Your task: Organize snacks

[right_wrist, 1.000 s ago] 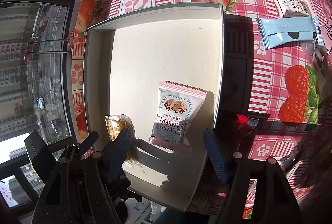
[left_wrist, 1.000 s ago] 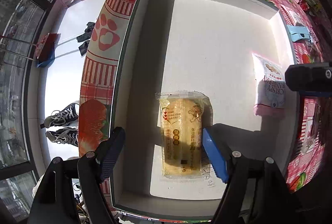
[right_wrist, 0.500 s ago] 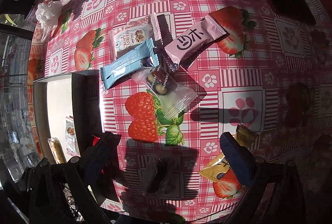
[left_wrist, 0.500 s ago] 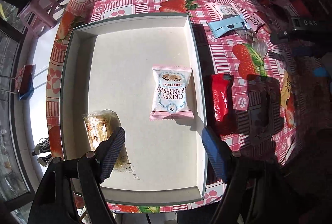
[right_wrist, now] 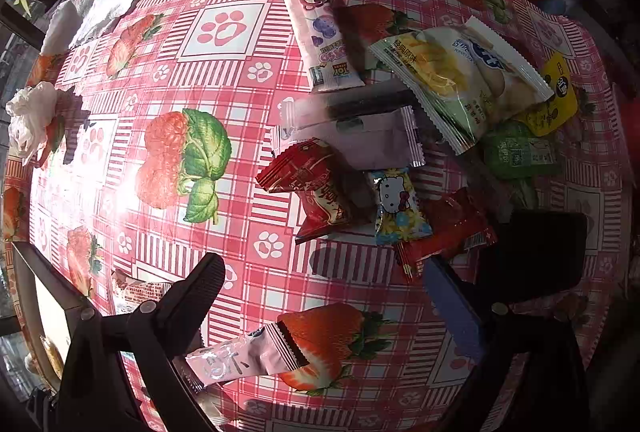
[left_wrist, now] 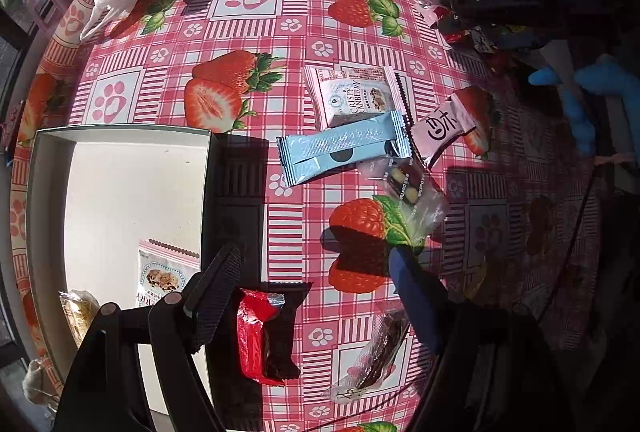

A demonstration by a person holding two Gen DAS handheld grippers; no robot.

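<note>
- Pulled both tools away from the white box (left_wrist: 120, 129) within the last second; earlier hovered right over its floor, now out above the strawberry tablecloth (left_wrist: 240, 3).
- Left two snacks behind in the box, at the table's near-left edge: the cranberry crisp pack (left_wrist: 164, 280) against the box's right wall and the yellow bar (left_wrist: 78, 308) beside it toward the left wall. Judged as two items sorted and many more to go.
- Held the left gripper (left_wrist: 313, 256) wide open with nothing between the jaws, tilted down over the cloth just outside the box's right wall.
- Brought within its easy reach the red pack (left_wrist: 256, 336), just beside the box wall, and a clear-wrapped dark snack (left_wrist: 376, 356); farther ahead, the light blue bar (left_wrist: 344, 147) lying over a second cranberry pack (left_wrist: 352, 95).
- Carried the right gripper (right_wrist: 322, 266) farther off, toward the heap at the table's far-right edge; spread fully apart too, empty, pointing at the red sachet (right_wrist: 316, 183) and the Hello Kitty candy (right_wrist: 400, 205).
- Passed over a pink pack (right_wrist: 244, 356), lying close under the right tool's left finger, untouched.
- Looked set, probably, for fresh pick-ups on both sides.
</note>
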